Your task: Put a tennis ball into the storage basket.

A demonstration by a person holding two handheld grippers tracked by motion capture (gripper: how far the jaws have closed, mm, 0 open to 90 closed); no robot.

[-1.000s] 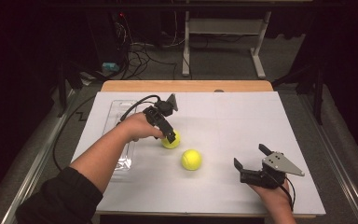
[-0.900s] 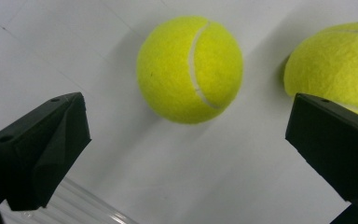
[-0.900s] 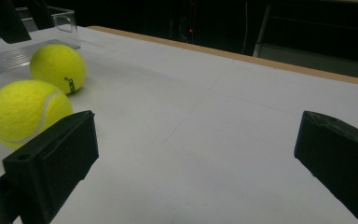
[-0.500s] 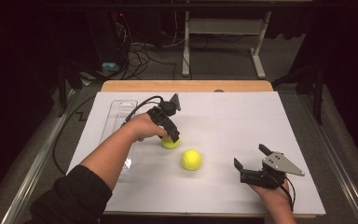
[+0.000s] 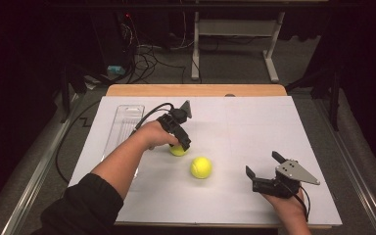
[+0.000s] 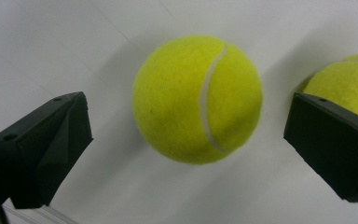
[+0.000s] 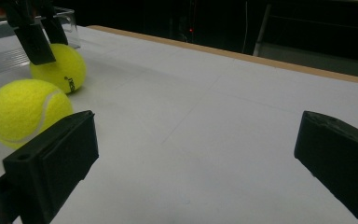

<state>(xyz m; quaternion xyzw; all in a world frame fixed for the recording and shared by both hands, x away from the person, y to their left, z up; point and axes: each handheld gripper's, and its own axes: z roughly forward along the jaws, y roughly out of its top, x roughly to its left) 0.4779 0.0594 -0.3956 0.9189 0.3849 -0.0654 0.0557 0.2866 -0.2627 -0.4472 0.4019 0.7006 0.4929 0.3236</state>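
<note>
Jaws of my left gripper (image 5: 182,145) straddle one tennis ball (image 5: 177,150), wide, ready to close. Right gripper (image 5: 263,172) idles, jaws wide, well apart from the other ball (image 5: 201,167).

A white sheet (image 5: 254,132) covers most of a table, whose light wooden edge (image 5: 196,90) shows along the far side. Beyond it, grey carpet (image 5: 235,68) spreads into a dark room. A white metal table frame (image 5: 235,29) stands on that floor, its two legs ending in flat feet. To its left, a tangle of black cables (image 5: 147,54) lies across the carpet near dark equipment with a small red light (image 5: 127,15). Grey metal rails (image 5: 34,176) run along both sides of the table. The surroundings fall away into black; light falls brightly on the tabletop alone.
</note>
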